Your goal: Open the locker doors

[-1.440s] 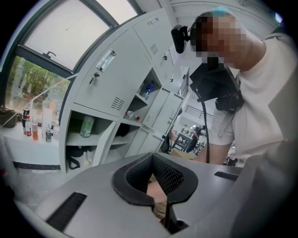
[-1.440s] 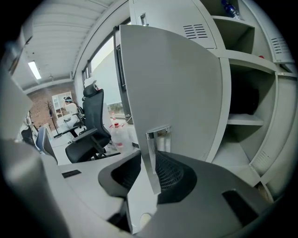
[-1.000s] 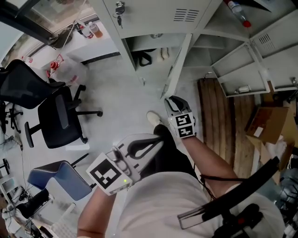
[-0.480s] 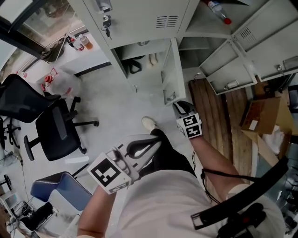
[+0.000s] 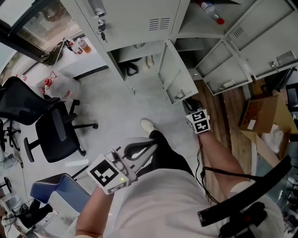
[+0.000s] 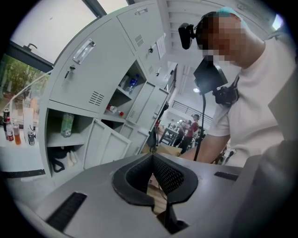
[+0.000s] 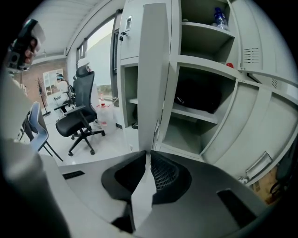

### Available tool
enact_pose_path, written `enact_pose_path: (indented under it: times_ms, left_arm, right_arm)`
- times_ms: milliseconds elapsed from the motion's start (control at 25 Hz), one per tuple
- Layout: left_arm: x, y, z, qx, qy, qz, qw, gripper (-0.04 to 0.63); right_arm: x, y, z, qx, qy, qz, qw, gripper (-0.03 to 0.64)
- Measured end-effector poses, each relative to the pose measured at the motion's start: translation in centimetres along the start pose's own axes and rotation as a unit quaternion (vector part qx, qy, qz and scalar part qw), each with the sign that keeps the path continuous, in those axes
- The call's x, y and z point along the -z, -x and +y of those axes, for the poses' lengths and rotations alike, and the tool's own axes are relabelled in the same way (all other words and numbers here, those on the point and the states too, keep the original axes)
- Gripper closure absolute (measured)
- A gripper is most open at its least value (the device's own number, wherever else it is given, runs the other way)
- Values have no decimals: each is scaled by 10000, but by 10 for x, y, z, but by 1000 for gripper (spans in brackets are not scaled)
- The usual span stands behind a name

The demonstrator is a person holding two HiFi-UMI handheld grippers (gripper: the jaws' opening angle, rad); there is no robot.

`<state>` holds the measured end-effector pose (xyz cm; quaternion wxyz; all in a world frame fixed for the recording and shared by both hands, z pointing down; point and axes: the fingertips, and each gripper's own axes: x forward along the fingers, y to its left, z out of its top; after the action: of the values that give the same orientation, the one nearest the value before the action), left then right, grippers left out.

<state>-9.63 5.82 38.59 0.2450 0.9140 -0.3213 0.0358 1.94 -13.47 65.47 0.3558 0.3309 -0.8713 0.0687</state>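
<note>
A grey bank of lockers (image 5: 135, 21) stands ahead. My right gripper (image 5: 190, 102) is at the free edge of a low locker door (image 5: 173, 74) that stands swung out from its compartment. In the right gripper view the door's edge (image 7: 153, 69) runs straight between the jaws of the right gripper (image 7: 148, 157), which are closing, and the pads press on it. The left gripper (image 5: 153, 143) hangs low by the person's leg, away from the lockers. Its jaws meet at the tips of the left gripper (image 6: 151, 158) with nothing in them.
Further locker doors (image 5: 223, 60) to the right stand open, and a bottle (image 5: 207, 8) lies on a shelf. A black office chair (image 5: 58, 125) and a blue chair (image 5: 56, 181) are at the left. A wooden pallet (image 5: 219, 116) and a cardboard box (image 5: 258, 114) lie at the right.
The low door has swung out wider. My right gripper has moved right and toward the person along with its edge. The left gripper has stayed put.
</note>
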Motion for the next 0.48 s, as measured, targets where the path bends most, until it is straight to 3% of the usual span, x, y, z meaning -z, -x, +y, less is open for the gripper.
enact_pose_path:
  times_ms: [120,480]
  left_arm:
    - [-1,0,-1,-39,-18,14,10000,584]
    - [-7,3,-17,-54,-233,-8,9997,584]
  right_arm:
    - [1,-1,-2,-49,180,14,9998,577]
    - [6,11,-5,79,23,215,9997,578]
